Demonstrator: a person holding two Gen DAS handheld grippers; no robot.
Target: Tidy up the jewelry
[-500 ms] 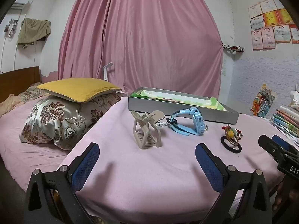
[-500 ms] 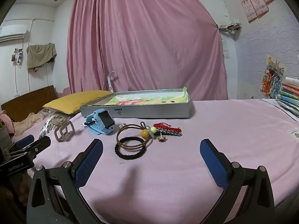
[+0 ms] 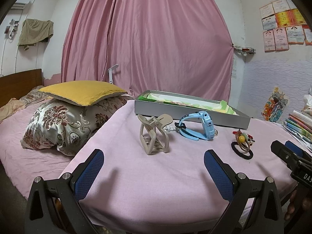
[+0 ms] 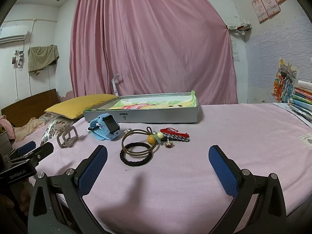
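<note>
On left hand-held gripper [image 4: 29, 152] body, "GenRobot.AI" lettering, right one [image 3: 290, 152] "DAS"

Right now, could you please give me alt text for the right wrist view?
The open right gripper hovers over a pink cloth-covered table, just short of a black hair tie under a brown beaded elastic. Beyond lie a blue smartwatch, beige claw clip, braided cords and a shallow silver box.
</note>
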